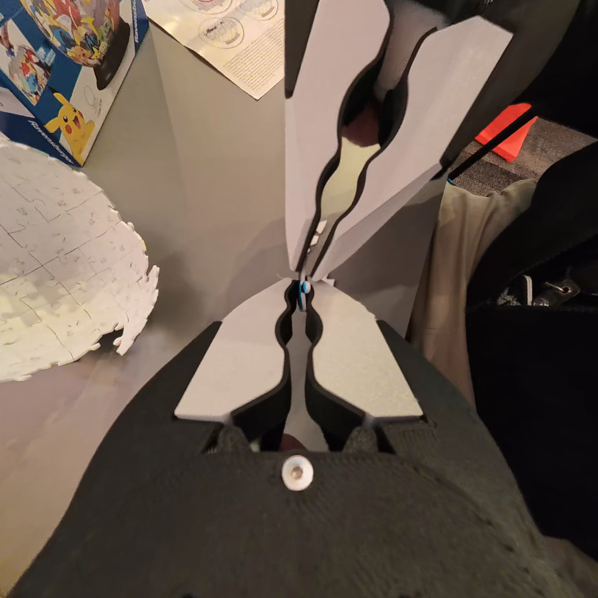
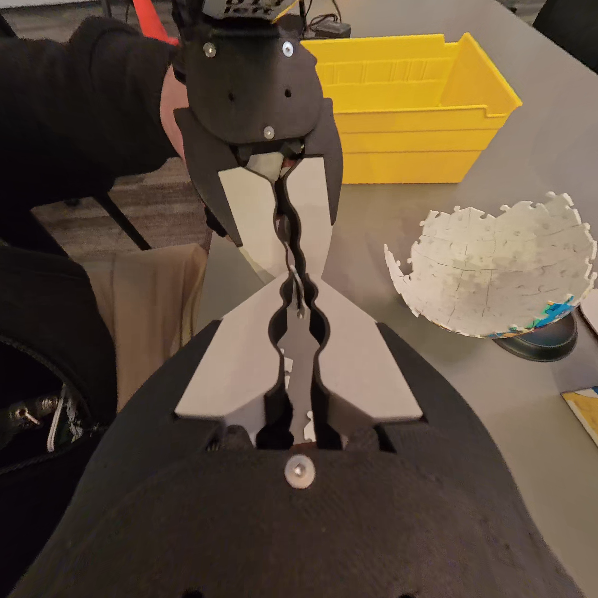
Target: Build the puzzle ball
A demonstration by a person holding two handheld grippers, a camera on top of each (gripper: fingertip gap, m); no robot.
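My two grippers meet tip to tip above the grey table (image 2: 420, 404). My left gripper (image 1: 302, 288) is shut on a small blue-and-white puzzle piece (image 1: 304, 294) at its tips. My right gripper (image 2: 298, 284) is shut on a thin white puzzle piece (image 2: 297, 297) seen edge-on. I cannot tell whether these are one piece or two joined ones. The right gripper (image 1: 304, 270) comes in from the top of the left wrist view. The left gripper (image 2: 295, 267) does the same in the right wrist view. The half-built puzzle ball (image 2: 485, 275), a white bowl-shaped shell, sits on a black stand (image 2: 543, 339).
A yellow bin (image 2: 404, 113) stands behind the shell (image 1: 64, 259). The puzzle box (image 1: 64, 81) and an instruction sheet (image 1: 233, 48) lie at the far side. Loose white pieces (image 2: 309, 427) lie on the table under my right gripper. A person's dark sleeve (image 2: 81, 113) is at the left. From either gripper's tips it is about 20 centimetres to the half-built puzzle ball (image 2: 485, 275). It turns up in the left wrist view (image 1: 14, 287) as well.
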